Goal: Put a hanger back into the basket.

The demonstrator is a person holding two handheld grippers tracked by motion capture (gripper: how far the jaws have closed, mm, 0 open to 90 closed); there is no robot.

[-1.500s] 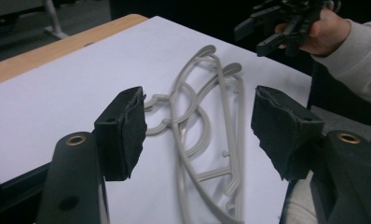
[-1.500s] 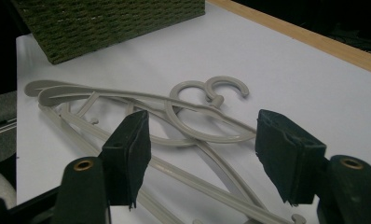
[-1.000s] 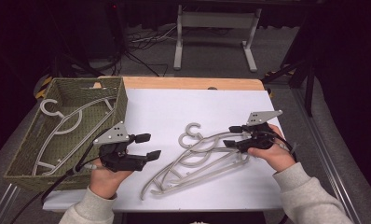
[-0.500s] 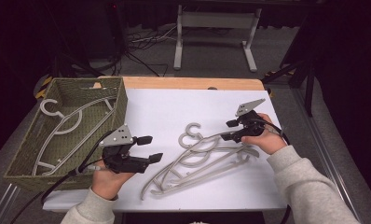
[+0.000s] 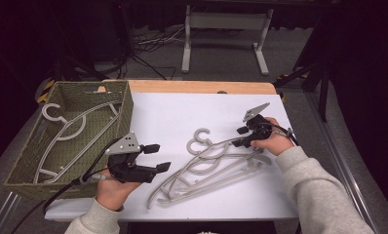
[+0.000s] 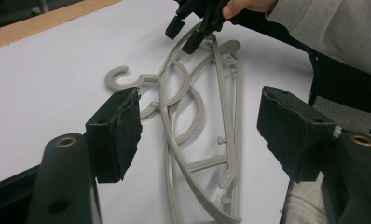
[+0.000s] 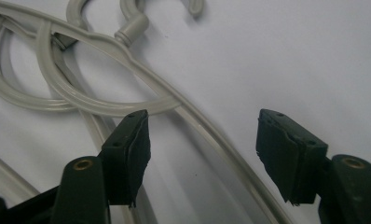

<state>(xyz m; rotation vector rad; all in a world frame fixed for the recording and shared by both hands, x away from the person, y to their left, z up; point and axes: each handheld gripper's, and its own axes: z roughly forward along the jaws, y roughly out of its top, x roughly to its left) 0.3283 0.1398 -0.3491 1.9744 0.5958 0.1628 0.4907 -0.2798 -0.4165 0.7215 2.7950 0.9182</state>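
High view: two grey plastic hangers [image 5: 206, 163] lie stacked on the white tabletop [image 5: 182, 112]; the wicker basket [image 5: 126, 105] holds others. Left claw [image 5: 155, 157] view: jaws released, hovering short of the hangers. Right claw [image 7: 202, 149] view: jaws parted astride the top hanger's arm [image 7: 211, 140]; centre it before clenching, to lift one only.

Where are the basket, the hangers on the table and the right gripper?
basket [image 5: 126, 105]: high view, on its woven right wall.
hangers [image 5: 216, 168]: high view, on the grey arms of the pile on the white table.
right gripper [image 5: 239, 137]: high view, midway between its open black jaws, above a hanger arm.
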